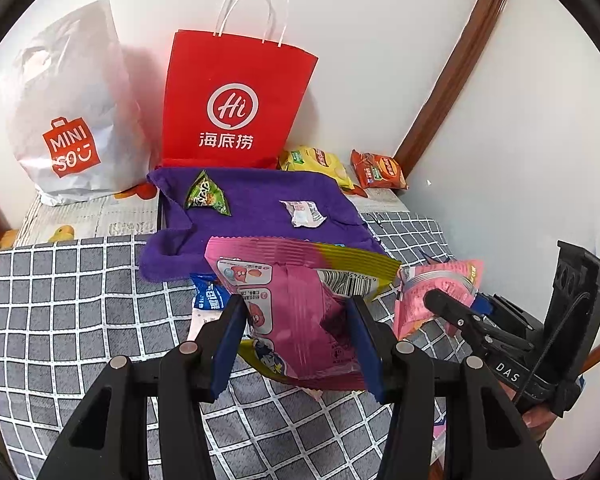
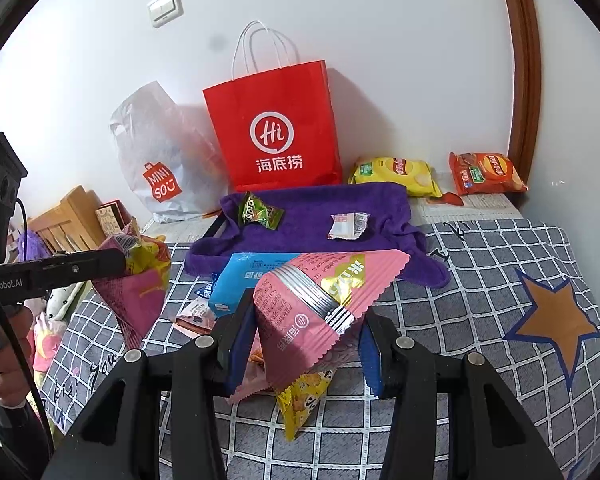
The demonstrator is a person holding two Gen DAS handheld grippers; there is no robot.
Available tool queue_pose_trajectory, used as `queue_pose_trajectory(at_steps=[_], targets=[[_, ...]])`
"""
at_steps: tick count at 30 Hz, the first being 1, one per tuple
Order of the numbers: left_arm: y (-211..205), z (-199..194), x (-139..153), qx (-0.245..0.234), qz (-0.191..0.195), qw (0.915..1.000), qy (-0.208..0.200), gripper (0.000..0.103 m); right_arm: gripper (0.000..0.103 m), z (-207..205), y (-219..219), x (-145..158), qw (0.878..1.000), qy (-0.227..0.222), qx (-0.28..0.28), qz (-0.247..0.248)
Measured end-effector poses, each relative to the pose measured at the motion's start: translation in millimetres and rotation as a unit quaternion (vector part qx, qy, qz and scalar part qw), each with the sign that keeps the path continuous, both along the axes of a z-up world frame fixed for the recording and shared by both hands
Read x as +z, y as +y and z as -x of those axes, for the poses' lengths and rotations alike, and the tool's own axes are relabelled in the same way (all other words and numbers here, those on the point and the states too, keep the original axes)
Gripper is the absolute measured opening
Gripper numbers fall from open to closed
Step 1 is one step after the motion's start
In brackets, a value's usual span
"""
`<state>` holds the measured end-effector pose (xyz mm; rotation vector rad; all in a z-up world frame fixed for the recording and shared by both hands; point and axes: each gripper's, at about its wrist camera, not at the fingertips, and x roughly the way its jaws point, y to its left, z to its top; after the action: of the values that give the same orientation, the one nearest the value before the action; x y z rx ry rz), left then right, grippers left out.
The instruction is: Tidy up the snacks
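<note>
Your left gripper (image 1: 296, 344) clamps the magenta snack bag (image 1: 296, 312) and your right gripper (image 2: 306, 344) the pale pink packet (image 2: 316, 304), both above the checked bed (image 2: 480, 280). Either crinkly film could slip from the jaws.

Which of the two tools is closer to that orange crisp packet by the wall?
Right, probably. The right tool, shut on a pink packet, sits on the orange crisp packet's side; the left tool is farther left.

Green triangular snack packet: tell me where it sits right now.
The green triangular snack packet lies on the purple towel's left part, just before the red paper bag, with the small white packet to its right.
</note>
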<state>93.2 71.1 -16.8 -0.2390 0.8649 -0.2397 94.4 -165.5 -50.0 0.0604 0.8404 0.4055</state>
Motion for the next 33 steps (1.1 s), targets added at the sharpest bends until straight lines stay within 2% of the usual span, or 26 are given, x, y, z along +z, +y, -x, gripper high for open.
queue_pose_trajectory(at_steps=[17, 33], targets=[[7, -28, 4, 0.003, -0.005, 1.0, -0.003, 0.049, 0.046, -25, 14, 5, 1.0, -0.009, 0.008, 0.002], [6, -78, 10, -0.003, -0.012, 0.9999, -0.004, 0.049, 0.046, -86, 25, 20, 1.0, -0.017, 0.024, 0.007]])
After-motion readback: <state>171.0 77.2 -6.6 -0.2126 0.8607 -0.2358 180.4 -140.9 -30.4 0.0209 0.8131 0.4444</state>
